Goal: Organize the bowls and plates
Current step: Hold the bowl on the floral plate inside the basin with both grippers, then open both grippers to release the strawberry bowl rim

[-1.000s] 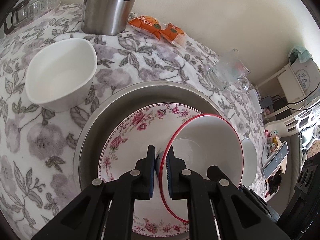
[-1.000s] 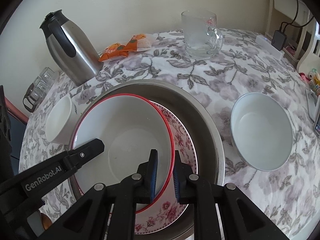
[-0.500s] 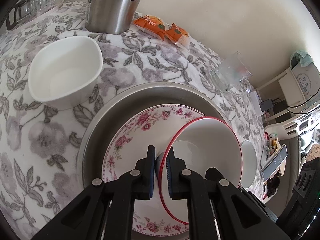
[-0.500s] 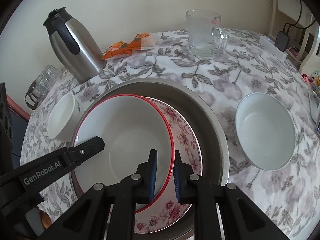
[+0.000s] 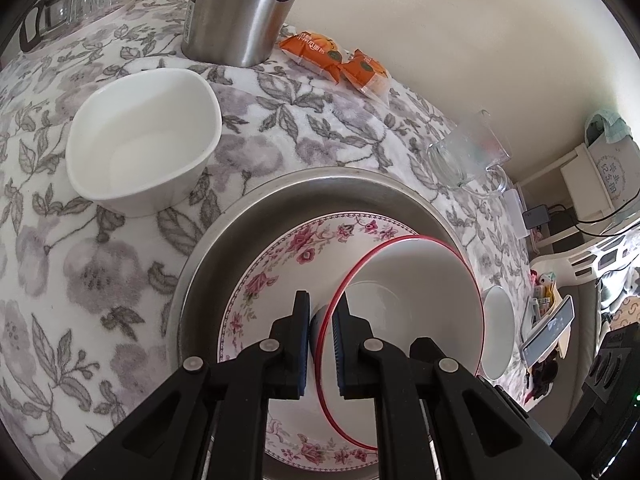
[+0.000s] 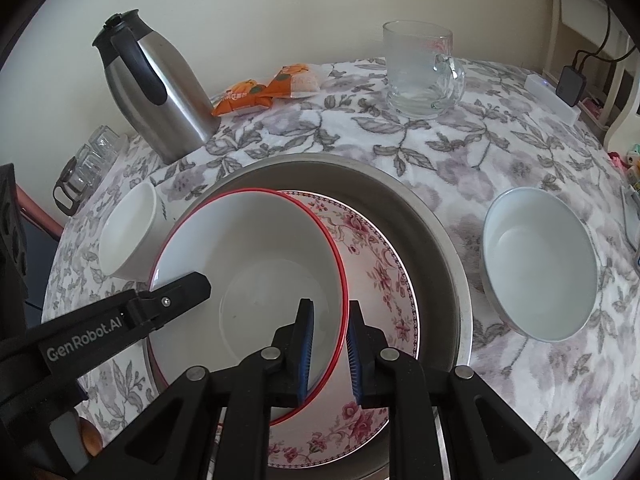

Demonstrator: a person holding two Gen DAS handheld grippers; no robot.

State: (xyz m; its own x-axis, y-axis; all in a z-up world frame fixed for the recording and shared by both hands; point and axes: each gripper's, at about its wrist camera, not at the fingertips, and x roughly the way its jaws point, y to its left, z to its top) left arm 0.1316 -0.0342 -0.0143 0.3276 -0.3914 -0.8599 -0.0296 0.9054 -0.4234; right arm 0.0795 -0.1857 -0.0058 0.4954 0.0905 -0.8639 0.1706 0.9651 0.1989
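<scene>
The desk [image 6: 500, 168] has a flowery cloth on it. A big metal pan [image 6: 420, 216] sits in the middle. A flower plate [image 6: 376, 264] lies in the pan. A white bowl with a red rim [image 6: 256, 248] rests tilted on the plate. The left hand-held gripper [image 5: 321, 318] pinches one side of its rim. The right hand-held gripper [image 6: 330, 314] pinches the other side.

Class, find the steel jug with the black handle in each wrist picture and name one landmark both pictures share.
Left wrist view: steel jug at top centre, its top cut off.
Right wrist view: steel jug at upper left, whole.
Shared landmark: the orange snack packets beside it.
</scene>
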